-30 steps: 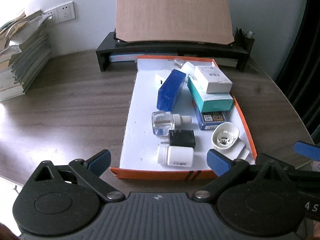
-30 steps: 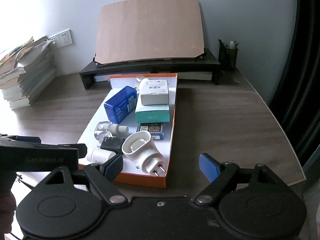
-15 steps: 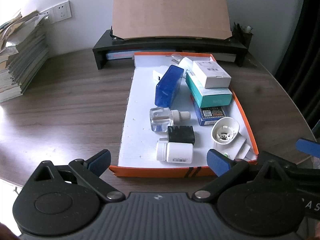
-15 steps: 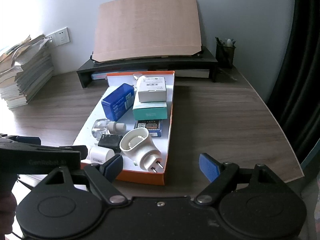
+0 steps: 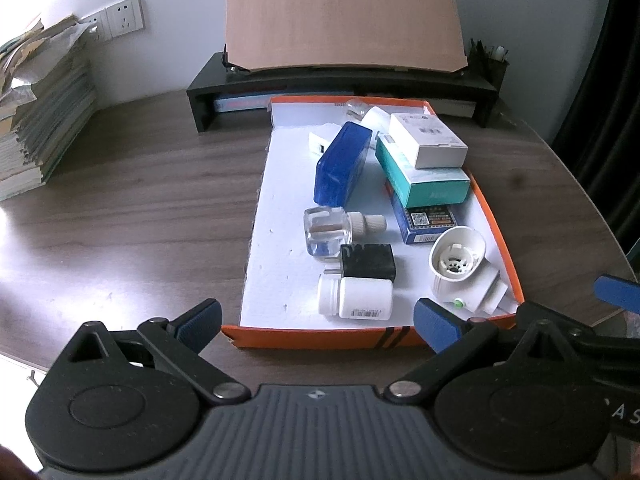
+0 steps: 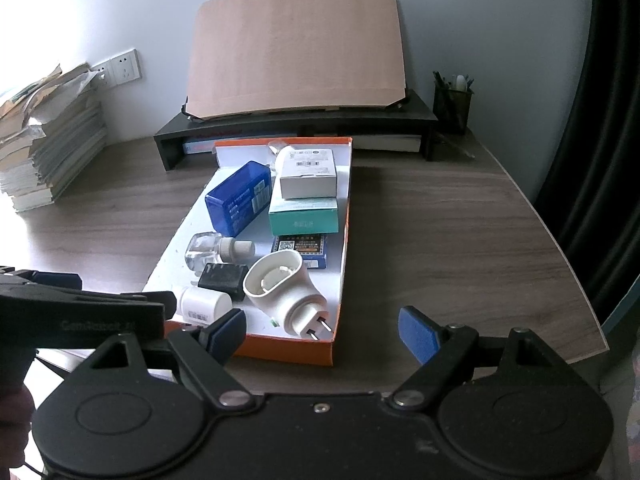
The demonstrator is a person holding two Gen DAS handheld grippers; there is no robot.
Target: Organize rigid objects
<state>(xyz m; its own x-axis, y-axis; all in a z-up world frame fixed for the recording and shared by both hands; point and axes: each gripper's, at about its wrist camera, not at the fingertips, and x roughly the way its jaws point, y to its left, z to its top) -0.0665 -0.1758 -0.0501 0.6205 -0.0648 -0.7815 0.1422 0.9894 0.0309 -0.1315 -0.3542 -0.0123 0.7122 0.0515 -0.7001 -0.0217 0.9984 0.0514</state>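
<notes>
An orange-rimmed tray (image 5: pixel 320 340) (image 6: pixel 292 354) with a white floor lies on the wooden desk. It holds a blue case (image 5: pixel 342 164) (image 6: pixel 240 202), a white box (image 5: pixel 428 140) (image 6: pixel 308 174) stacked on a teal box (image 5: pixel 424 178) (image 6: pixel 306 216), a dark blue box (image 5: pixel 426 222), a clear glass bottle (image 5: pixel 328 230) (image 6: pixel 204 250), a black adapter (image 5: pixel 368 262) (image 6: pixel 222 276), a white pill bottle (image 5: pixel 354 298) (image 6: pixel 202 304) and a white plug-in device (image 5: pixel 460 266) (image 6: pixel 284 288). My left gripper (image 5: pixel 318 326) hangs open just before the tray's near rim. My right gripper (image 6: pixel 322 334) is open at the tray's near right corner. Neither holds anything.
A black monitor stand (image 5: pixel 340 84) (image 6: pixel 296 128) with a brown board (image 5: pixel 340 16) leaning on it stands behind the tray. Stacked papers (image 5: pixel 36 120) (image 6: pixel 44 140) fill the far left, a pen holder (image 6: pixel 452 100) the far right. Bare desk (image 6: pixel 448 240) lies right of the tray.
Both grippers have drifted slightly back from the tray, staying open. The objects in the tray have not moved.
</notes>
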